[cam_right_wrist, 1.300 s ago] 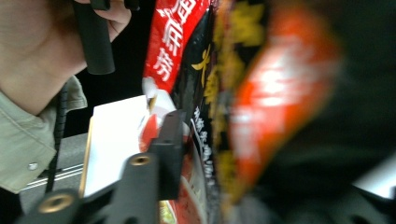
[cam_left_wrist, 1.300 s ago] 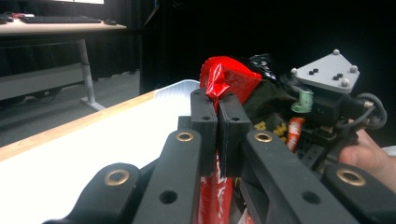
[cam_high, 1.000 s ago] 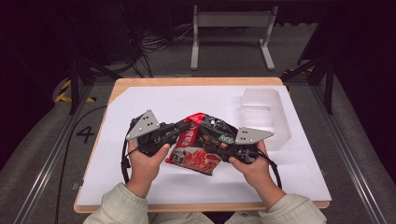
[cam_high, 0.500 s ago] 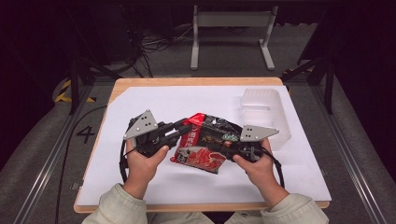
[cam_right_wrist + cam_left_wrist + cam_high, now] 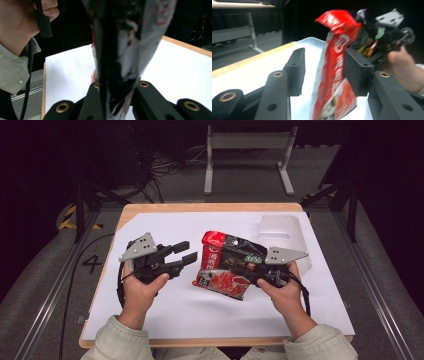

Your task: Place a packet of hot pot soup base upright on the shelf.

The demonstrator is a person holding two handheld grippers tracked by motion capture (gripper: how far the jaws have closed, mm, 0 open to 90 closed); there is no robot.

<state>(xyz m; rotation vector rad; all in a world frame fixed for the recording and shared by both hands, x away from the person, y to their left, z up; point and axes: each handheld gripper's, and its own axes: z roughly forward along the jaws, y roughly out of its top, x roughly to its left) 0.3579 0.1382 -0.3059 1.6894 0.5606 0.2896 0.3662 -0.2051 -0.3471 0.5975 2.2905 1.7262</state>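
Above the white table [image 5: 165, 315], my right gripper [image 5: 250, 269] is clamping tight on the red packet [image 5: 225, 265] and holding it aloft, while my left gripper [image 5: 186, 257], jaws just opening, is gaping half-wide beside it, gripping nothing.

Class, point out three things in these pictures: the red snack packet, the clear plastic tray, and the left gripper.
Red snack packet [image 5: 225, 270]: high view, on the middle of its printed face.
Clear plastic tray [image 5: 282, 227]: high view, on its bare floor behind the packet.
Left gripper [image 5: 185, 253]: high view, midway between its two black fingers.
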